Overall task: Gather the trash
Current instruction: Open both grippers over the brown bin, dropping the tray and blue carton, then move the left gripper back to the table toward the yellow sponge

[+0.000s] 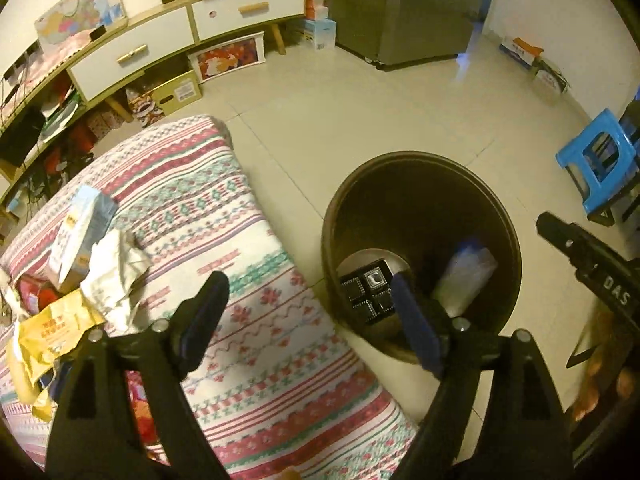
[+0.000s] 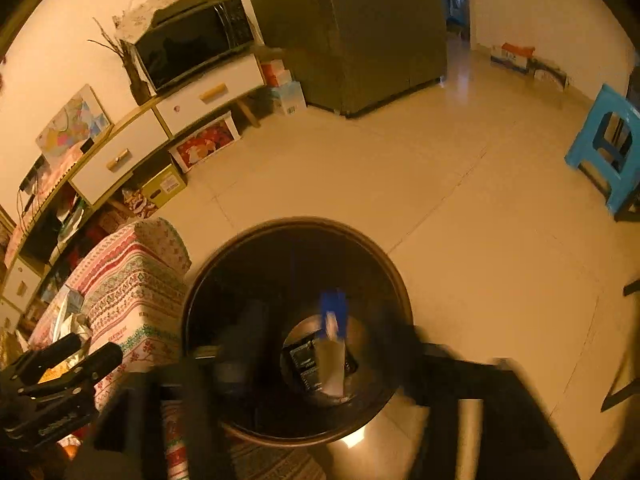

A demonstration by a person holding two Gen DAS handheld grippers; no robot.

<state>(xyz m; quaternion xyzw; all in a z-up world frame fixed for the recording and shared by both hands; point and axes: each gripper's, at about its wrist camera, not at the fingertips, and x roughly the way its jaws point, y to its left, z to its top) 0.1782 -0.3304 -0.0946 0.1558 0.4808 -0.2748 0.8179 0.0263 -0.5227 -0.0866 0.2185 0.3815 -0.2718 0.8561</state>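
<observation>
Two grippers on my rig, both with jaws spread wide and nothing between the pads.

Left gripper (image 1: 308, 300): I see its black fingers with blue pads parted, one over the patterned cloth (image 1: 240, 248), the other over the near rim of the bin. Holds nothing.

Right gripper (image 2: 308, 344): blurred in its own view, but I can make out the fingers standing well apart on either side of the bin's mouth, with no item gripped. In the left wrist view its black finger shows at the right edge.

Bin (image 1: 508, 220): round, dark brown, standing on the pale tiled floor (image 1: 360, 120) just beside the cloth-covered surface. Inside I count two pieces of trash: a black patterned packet (image 1: 366, 286) lying on the bottom, and a white-and-blue carton (image 1: 468, 276) leaning against the inner wall beside it.

Trash not in the bin, all on the cloth at my left: a light blue and white box (image 1: 80, 236), crumpled white paper (image 1: 116, 276) touching it, a yellow wrapper (image 1: 52, 336) just below, and a red item partly hidden behind them.

Surroundings: white-drawered TV cabinet (image 1: 132, 56), blue plastic stool (image 1: 600, 160).
</observation>
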